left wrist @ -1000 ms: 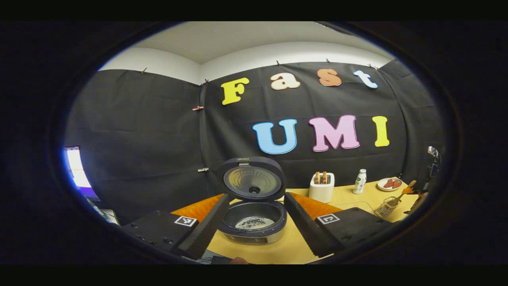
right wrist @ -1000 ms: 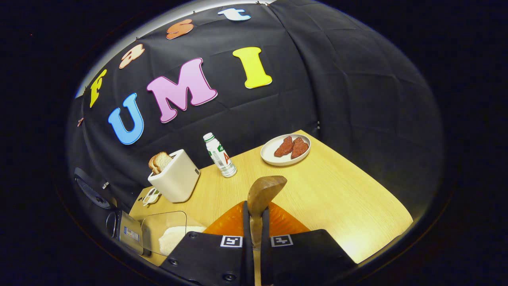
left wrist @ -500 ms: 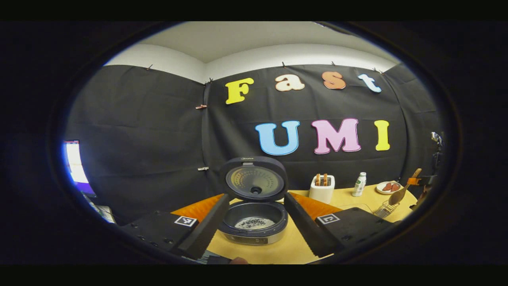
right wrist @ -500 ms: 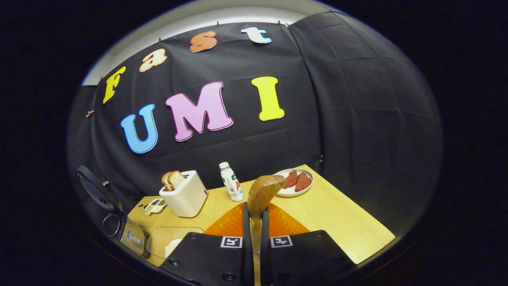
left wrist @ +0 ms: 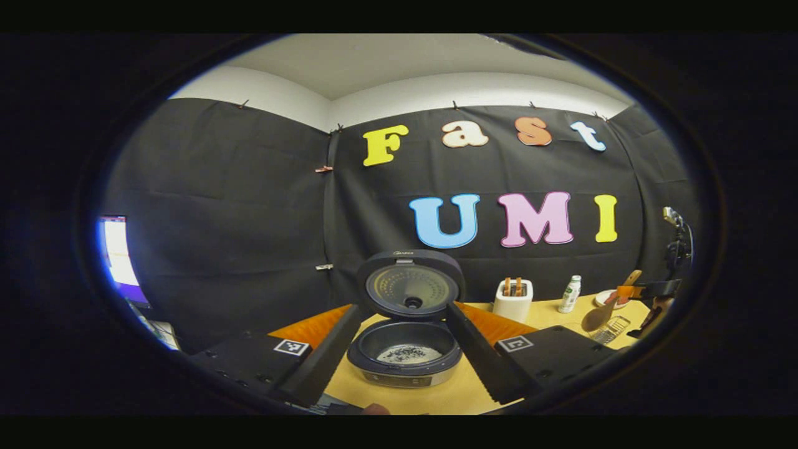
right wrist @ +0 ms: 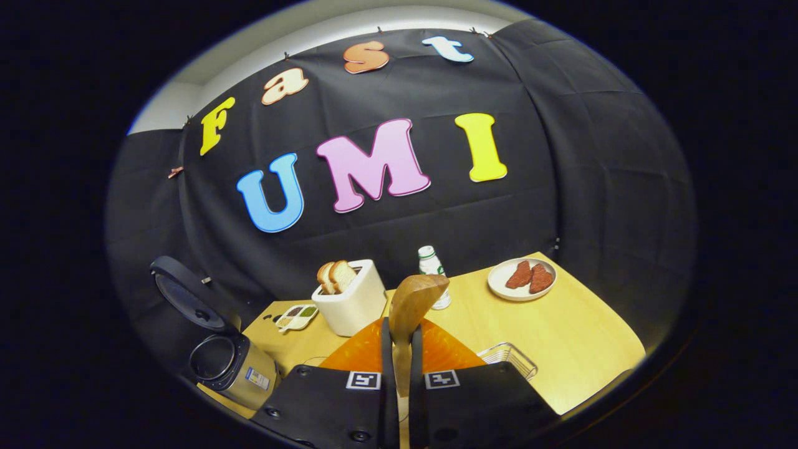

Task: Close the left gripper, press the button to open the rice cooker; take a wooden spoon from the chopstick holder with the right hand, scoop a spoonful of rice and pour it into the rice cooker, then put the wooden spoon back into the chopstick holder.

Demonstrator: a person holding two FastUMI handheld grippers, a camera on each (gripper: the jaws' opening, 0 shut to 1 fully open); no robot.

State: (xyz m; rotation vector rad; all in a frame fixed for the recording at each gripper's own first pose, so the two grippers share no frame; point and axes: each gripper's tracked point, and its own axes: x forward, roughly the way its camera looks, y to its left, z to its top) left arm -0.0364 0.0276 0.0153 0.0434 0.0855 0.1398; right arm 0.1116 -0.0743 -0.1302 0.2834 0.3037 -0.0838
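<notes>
Wooden spoon (right wrist: 413,299): clamped by its handle between the right gripper (right wrist: 399,368) fingers, bowl up, above the table (right wrist: 580,337).
Rice cooker (left wrist: 405,352): lid up, grains inside, framed by the left gripper (left wrist: 399,355), jaws apart.
Chopstick holder (right wrist: 506,355): wire basket beside the right gripper.
Risk: the thin handle could pivot in the pinch during scooping and spill rice.

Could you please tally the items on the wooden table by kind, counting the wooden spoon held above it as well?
Appliances: 2 (open grey rice cooker, white toaster)
Dishes: 2 (white plate of red meat, small white divided dish)
Bottles: 1 (white bottle with green cap)
Wire holders: 1 (metal wire chopstick holder)
Utensils: 1 (brown wooden spoon)
Total: 7
</notes>
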